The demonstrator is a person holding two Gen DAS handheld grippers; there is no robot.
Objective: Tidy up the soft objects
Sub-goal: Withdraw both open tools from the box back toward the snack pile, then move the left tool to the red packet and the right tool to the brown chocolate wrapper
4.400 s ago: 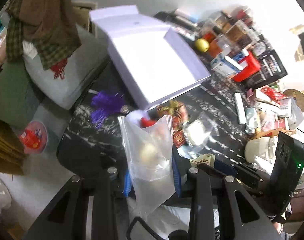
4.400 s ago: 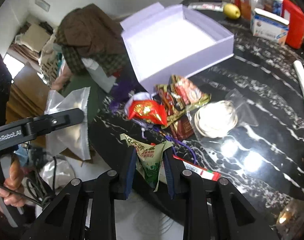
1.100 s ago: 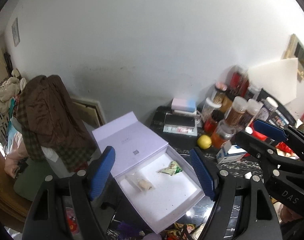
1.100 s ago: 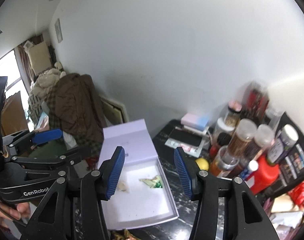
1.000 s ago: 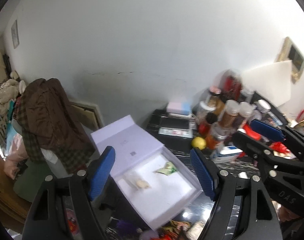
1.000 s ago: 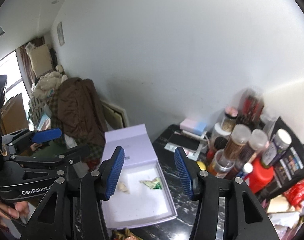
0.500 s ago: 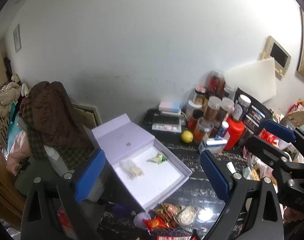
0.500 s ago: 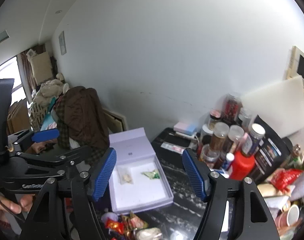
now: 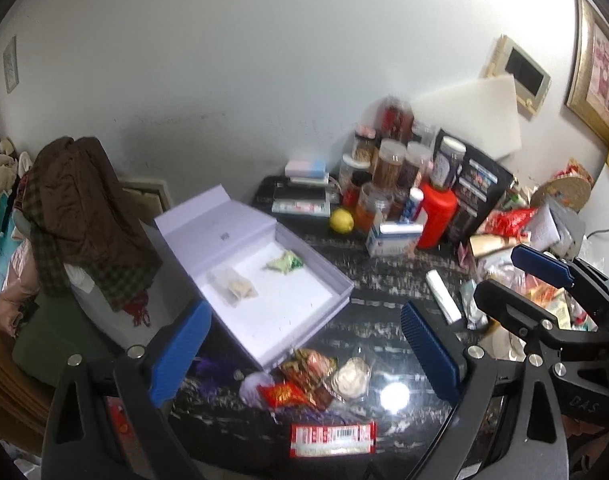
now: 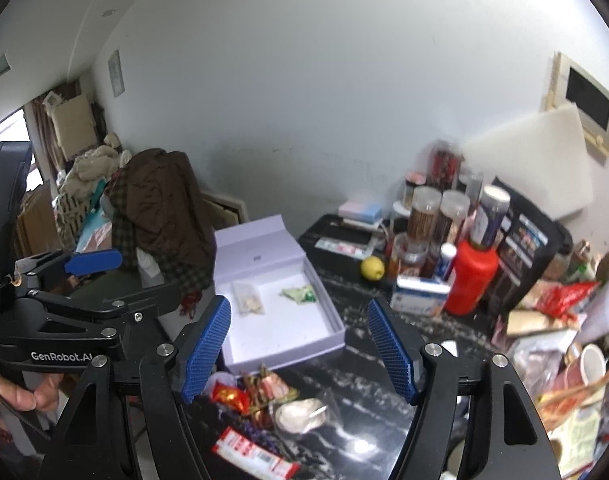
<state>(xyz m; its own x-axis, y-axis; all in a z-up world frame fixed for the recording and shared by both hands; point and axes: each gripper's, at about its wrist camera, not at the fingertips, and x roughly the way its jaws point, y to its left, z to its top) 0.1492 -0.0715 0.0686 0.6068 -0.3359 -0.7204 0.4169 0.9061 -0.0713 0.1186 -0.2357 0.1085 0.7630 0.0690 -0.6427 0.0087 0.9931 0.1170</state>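
White and open, the box point(image 9: 288, 320) sits on the black marbled table point(image 9: 384, 292), its lid point(image 9: 212, 224) folded back toward the wall. Inside lie two soft packets, apart from each other: a clear bag point(image 9: 232, 288) with something pale in it near the lid side, and a green wrapper point(image 9: 284, 262) farther along the same end.

Just outside the near corner of the box, a small heap of snacks rests on the table: a red packet point(image 9: 282, 394), a mixed red and gold wrapper point(image 9: 308, 364) and a clear bag with a round pale disc point(image 9: 350, 376), all touching or overlapping. A long red and white packet point(image 9: 331, 438) lies nearer the table edge, apart from the heap.

Both grippers hang above the table with nothing in them. The left gripper point(image 9: 304, 352) has its blue pads spread wide, and so does the right gripper point(image 10: 300, 348).

Beyond the box stand a lemon point(image 9: 341, 221), a red bottle point(image 9: 436, 216) and a cluster of jars point(image 9: 388, 164) against the wall. A brown coat point(image 9: 76, 208) is draped to the left of the table.
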